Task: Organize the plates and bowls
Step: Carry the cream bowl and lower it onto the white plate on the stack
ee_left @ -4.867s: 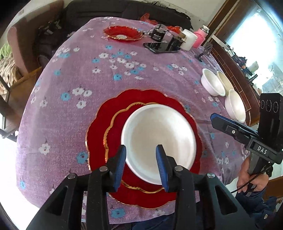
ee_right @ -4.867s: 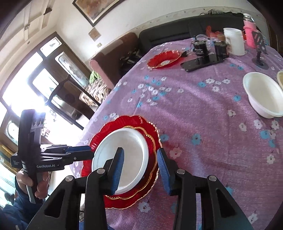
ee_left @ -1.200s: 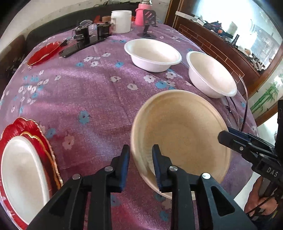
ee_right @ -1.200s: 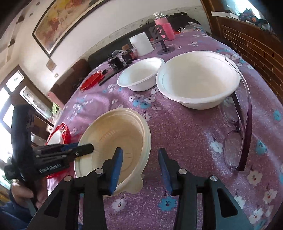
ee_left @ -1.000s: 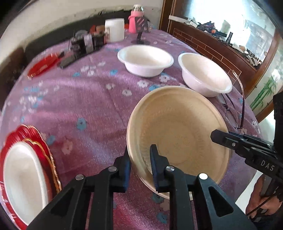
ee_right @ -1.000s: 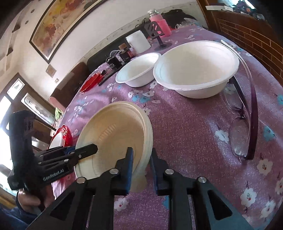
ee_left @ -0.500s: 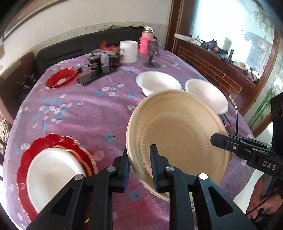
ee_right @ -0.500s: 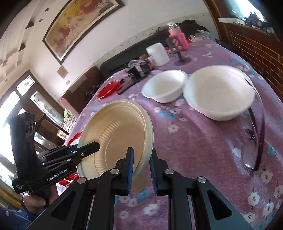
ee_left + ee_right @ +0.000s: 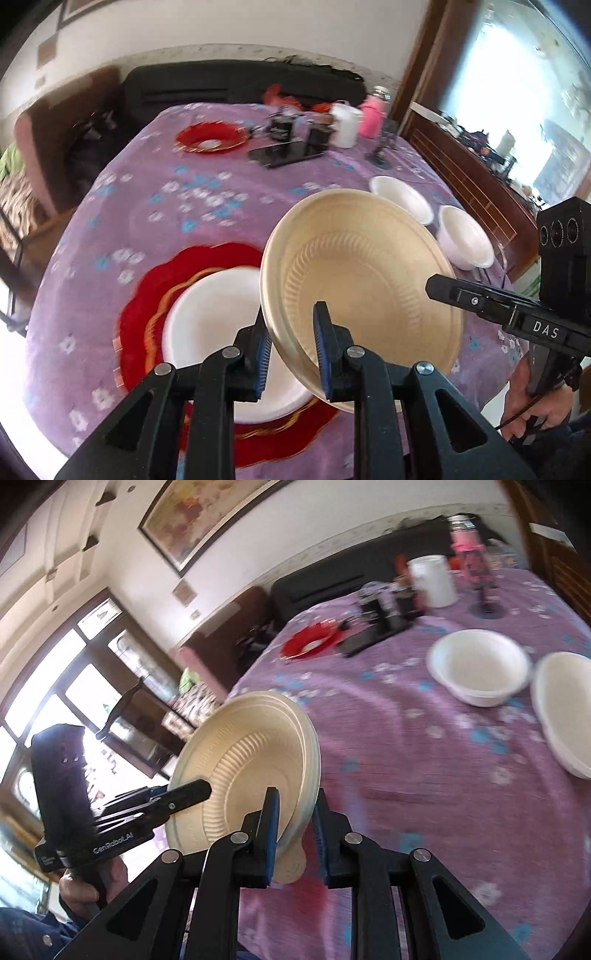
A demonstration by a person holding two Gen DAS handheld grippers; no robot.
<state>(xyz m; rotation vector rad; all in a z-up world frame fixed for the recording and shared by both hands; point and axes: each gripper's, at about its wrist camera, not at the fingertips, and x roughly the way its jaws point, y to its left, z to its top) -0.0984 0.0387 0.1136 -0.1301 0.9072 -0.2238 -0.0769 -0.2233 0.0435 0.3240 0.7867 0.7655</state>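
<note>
Beige ridged disposable bowl (image 9: 364,273) hung tilted above the table's (image 9: 122,206) near edge, over the stacked red plates (image 9: 147,295), its rim clamped by the left gripper (image 9: 290,350) and the right gripper (image 9: 295,834).

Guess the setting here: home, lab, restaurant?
Most likely a home living or dining room: a black sofa behind the table's floral purple cloth, and a framed painting on the wall.

Two wrist fisheyes, close, angled down, sharing beige bowl (image 9: 362,295) (tilted)
</note>
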